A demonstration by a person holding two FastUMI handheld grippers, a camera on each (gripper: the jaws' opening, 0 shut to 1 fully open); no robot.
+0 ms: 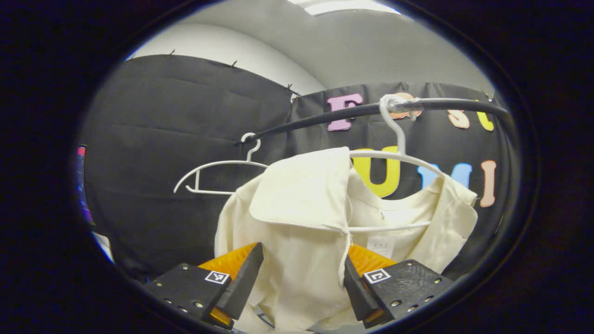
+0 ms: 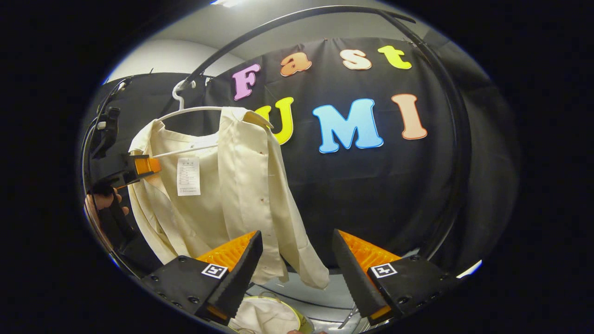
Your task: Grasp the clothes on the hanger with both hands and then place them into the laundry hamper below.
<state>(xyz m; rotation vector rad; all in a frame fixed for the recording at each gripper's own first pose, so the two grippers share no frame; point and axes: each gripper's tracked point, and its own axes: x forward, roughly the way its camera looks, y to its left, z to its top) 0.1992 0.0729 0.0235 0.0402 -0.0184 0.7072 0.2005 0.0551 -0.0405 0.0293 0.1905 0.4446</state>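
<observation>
Rail, black and curved, arches over the booth and carries two white hangers. Shirt, cream, hangs from the hanger at the rail's left end in the right gripper view, front open, collar folded over, a paper tag inside the neck. Below it, at the bottom edge of that view, sits a hamper with pale cloth in it. The spare hanger hangs bare farther along the rail in the left gripper view.

My left hand-held gripper is spread wide, its fingers either side of the shirt's front panel without pinching it; it also shows at the shirt's shoulder edge, my hand on its grip. My right hand-held gripper is spread too, near the shirt's hem, holding nothing.
</observation>
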